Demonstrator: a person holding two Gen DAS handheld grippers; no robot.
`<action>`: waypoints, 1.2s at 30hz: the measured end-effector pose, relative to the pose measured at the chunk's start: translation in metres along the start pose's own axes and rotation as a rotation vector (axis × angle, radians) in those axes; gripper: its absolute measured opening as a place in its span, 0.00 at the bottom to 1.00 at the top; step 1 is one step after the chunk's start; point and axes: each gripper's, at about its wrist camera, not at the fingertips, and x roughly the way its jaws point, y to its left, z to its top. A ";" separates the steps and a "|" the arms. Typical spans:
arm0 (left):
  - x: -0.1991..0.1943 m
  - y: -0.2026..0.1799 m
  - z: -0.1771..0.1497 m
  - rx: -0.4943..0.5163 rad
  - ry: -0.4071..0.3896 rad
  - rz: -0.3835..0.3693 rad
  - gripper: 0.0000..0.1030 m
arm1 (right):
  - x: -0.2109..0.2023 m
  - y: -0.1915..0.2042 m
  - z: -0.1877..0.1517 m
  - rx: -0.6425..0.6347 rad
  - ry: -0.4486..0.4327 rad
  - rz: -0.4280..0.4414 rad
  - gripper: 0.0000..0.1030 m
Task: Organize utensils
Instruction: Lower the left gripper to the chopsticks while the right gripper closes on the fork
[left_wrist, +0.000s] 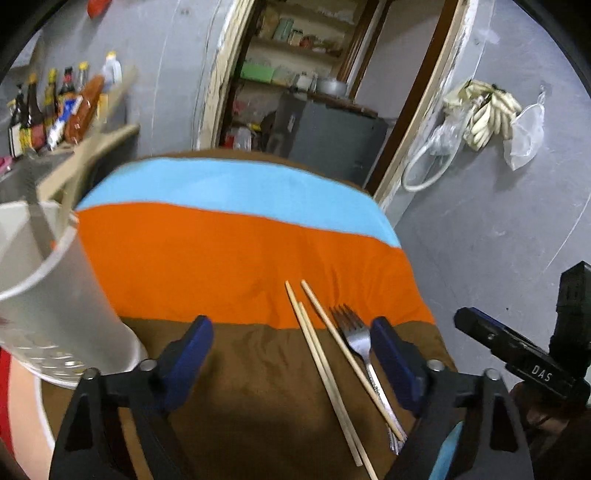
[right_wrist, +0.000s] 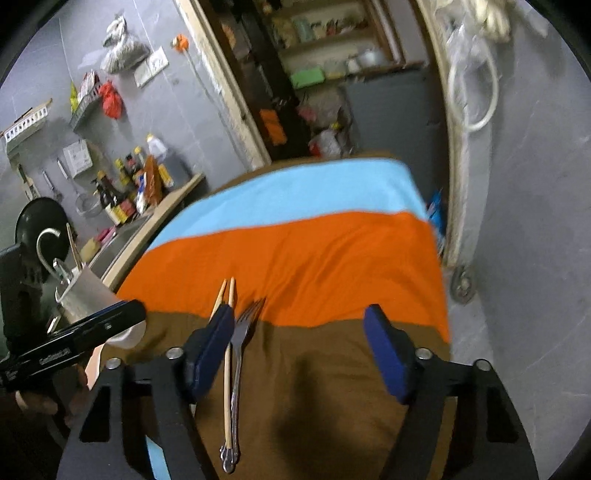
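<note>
- The left gripper (left_wrist: 291, 341) hovers over the striped cloth (left_wrist: 236, 251), jaws spread wide with nothing between them
- The right gripper (right_wrist: 301, 332) is likewise spread and empty
- Chopsticks (left_wrist: 325, 369) and a fork (left_wrist: 360, 343) lie side by side on the cloth's brown band
- A white utensil holder (left_wrist: 48, 295) stands at the cloth's left edge

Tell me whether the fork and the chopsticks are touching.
Touching. In the left wrist view one of the chopsticks lies diagonally across the handle of the fork on the cloth, with no gap showing where they cross.
</note>
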 end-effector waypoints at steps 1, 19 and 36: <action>0.004 0.000 -0.001 -0.003 0.012 -0.001 0.74 | 0.008 0.000 -0.002 -0.003 0.016 0.015 0.59; 0.072 -0.003 -0.009 -0.033 0.228 -0.103 0.21 | 0.091 0.016 -0.007 -0.027 0.201 0.218 0.27; 0.086 0.003 0.001 -0.038 0.264 -0.121 0.11 | 0.107 0.022 -0.004 0.038 0.334 0.265 0.11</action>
